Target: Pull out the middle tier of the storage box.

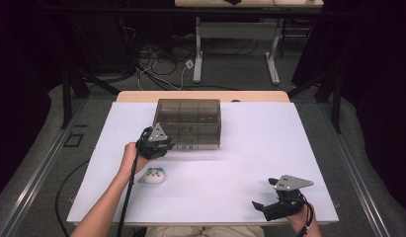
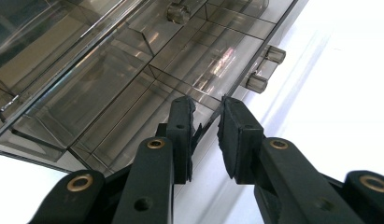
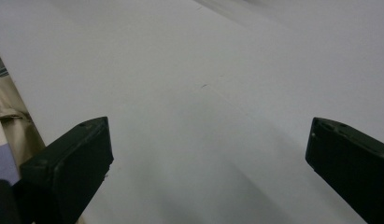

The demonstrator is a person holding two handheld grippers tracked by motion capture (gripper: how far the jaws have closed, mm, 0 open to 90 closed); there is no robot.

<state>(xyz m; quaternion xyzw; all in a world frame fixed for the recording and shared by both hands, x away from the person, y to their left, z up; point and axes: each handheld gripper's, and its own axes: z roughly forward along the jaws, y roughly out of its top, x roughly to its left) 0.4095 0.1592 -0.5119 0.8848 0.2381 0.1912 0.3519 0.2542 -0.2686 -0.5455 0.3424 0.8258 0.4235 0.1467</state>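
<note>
The smoky clear drawer box (image 1: pixel 187 123) sits on the white table (image 1: pixel 240 163) toward twelve o'clock; what is inside its compartments is hard to make out. The left gripper (image 2: pixel 207 122) is clenched on a thin drawer front edge. The right gripper (image 1: pixel 263 198), at five o'clock, is released with nothing between its jaws. A small white toy (image 1: pixel 152 175) lies at seven o'clock.

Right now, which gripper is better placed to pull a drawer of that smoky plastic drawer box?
Left. The left gripper is already at the drawer box, its jaws nearly closed around a drawer's edge. The right gripper sits open near the table's near edge, far from the box.
</note>
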